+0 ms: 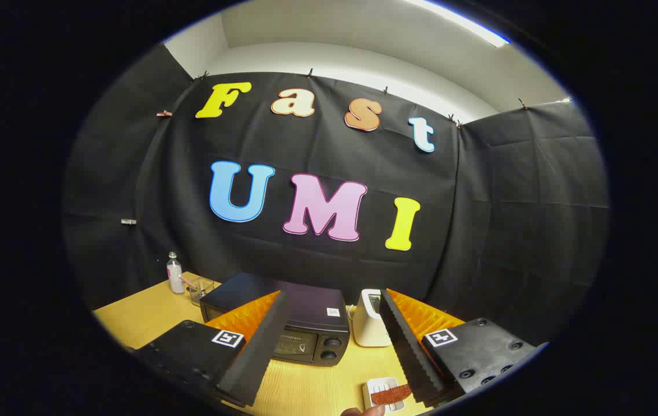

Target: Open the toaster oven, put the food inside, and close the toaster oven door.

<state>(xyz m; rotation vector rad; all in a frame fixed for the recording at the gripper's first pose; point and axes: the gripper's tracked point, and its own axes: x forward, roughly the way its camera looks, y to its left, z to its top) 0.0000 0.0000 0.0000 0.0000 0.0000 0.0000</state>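
The oven (300, 326) was a dark, boxy unit with a flat top bearing a small white sticker; its door was shut, and two round knobs sat one above the other beside the glass. It stood on the table (132, 323), just ahead of the gripper (329, 332), partly hidden behind one finger. The fingers were spread wide with nothing between them but bare tabletop. The food (391, 394), a reddish-brown strip, lay across a small white plate (379, 388) near the base of the other finger, well short of the oven. A fingertip (363, 411) showed just below the plate. A white toaster (370, 319) stood just beside the oven. Beyond the oven's far corner were a clear bottle (174, 274) and a clear cup (200, 289) with something thin resting in it; what it was could not be told
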